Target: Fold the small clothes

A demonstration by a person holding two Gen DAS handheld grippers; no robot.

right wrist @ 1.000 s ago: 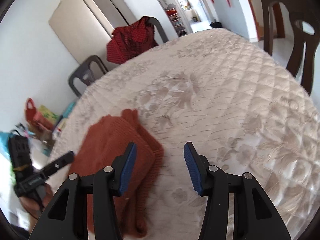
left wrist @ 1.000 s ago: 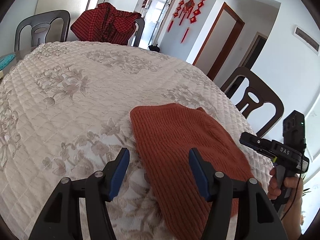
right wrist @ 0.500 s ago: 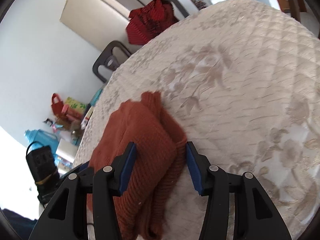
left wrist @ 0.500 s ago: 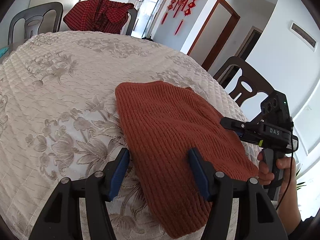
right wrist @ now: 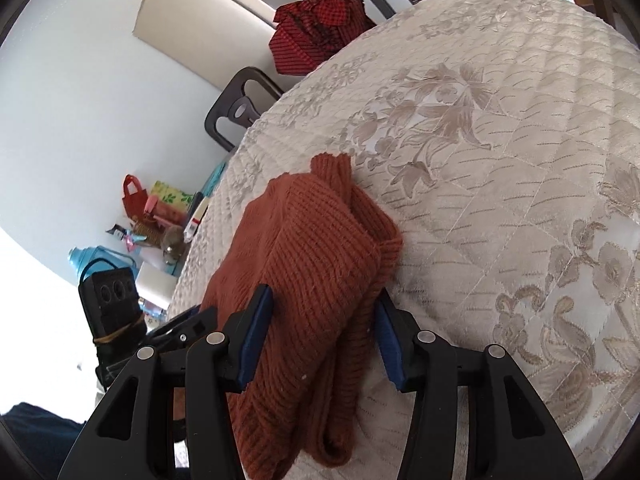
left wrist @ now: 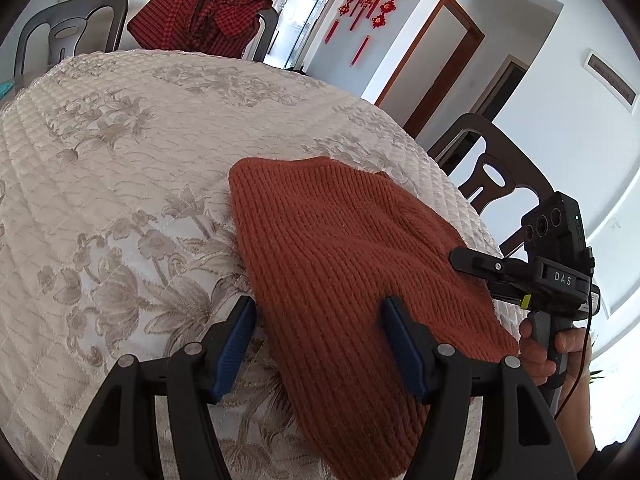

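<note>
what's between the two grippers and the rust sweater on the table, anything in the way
Nothing visible. The rust sweater lies alone on the quilted tablecloth, and both the left gripper and right gripper already straddle its edges with open fingers. The red plaid garment hangs on a far chair.

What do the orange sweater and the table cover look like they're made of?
Sweater: thick ribbed knit, probably wool or acrylic yarn; matte, slightly fuzzy ridges. Table cover: quilted fabric with diamond stitching and woven floral patterns; a slight sheen suggests satin or polyester.
</note>
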